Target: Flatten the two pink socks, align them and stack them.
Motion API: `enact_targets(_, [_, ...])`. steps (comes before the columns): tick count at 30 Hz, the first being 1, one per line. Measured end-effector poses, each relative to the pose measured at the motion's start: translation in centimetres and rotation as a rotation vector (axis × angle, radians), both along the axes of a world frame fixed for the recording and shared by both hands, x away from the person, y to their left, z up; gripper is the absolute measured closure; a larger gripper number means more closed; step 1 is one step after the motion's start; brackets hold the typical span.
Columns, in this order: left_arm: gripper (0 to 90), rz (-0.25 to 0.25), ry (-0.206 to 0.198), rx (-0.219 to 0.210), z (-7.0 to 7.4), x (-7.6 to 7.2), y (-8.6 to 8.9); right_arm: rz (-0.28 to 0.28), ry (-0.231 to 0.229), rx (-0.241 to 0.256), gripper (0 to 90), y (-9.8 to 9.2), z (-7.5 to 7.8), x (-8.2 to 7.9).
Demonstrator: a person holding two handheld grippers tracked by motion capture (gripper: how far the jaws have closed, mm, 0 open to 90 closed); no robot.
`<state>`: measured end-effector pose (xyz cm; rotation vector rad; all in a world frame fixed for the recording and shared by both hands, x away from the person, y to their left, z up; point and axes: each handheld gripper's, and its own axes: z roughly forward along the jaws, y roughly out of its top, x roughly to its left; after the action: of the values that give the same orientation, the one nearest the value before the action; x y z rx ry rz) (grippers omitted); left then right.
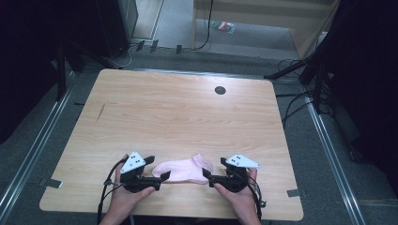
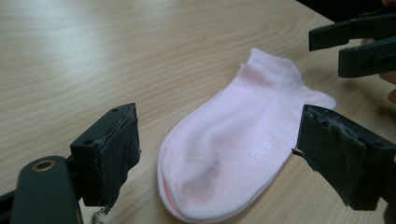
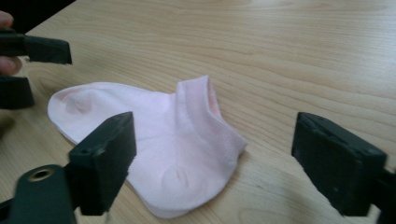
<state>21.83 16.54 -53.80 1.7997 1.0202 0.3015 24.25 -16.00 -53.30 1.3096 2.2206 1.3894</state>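
Observation:
A pale pink ankle sock (image 1: 184, 169) lies flat near the front edge of the wooden table (image 1: 178, 112), toe to the left and cuff to the right. My left gripper (image 1: 158, 169) is held just left of the toe, jaws open, nothing between them. In the left gripper view the sock (image 2: 238, 140) lies between and beyond the spread jaws of the left gripper (image 2: 224, 161). My right gripper (image 1: 210, 174) sits at the heel end, also open. In the right gripper view the sock's heel and cuff (image 3: 187, 135) lie ahead of the wide-apart jaws of the right gripper (image 3: 219, 163).
A small round dark grommet (image 1: 220, 90) is set in the table near its far edge. Bare wood stretches behind the sock. Cables and dark stands (image 1: 300, 75) crowd the floor beyond the right corner. Each gripper appears in the other's view.

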Motion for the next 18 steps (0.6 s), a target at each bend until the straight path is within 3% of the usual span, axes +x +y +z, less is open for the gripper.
enact_targets(3, [7.4,-0.01,0.002,-0.014,0.1,0.1,0.8,-0.026,-0.013,-0.022,12.3,-0.4,0.5,-0.1])
enact_targets(7, [4.0,0.017,0.009,-0.043,0.2,0.2,2.0,-0.022,-0.01,0.001,7.7,-1.2,0.6,0.0])
enact_targets(18, [3.1,0.141,0.004,-0.007,0.1,0.7,5.1,-0.087,-0.018,-0.002,7.6,-3.8,1.0,0.5])
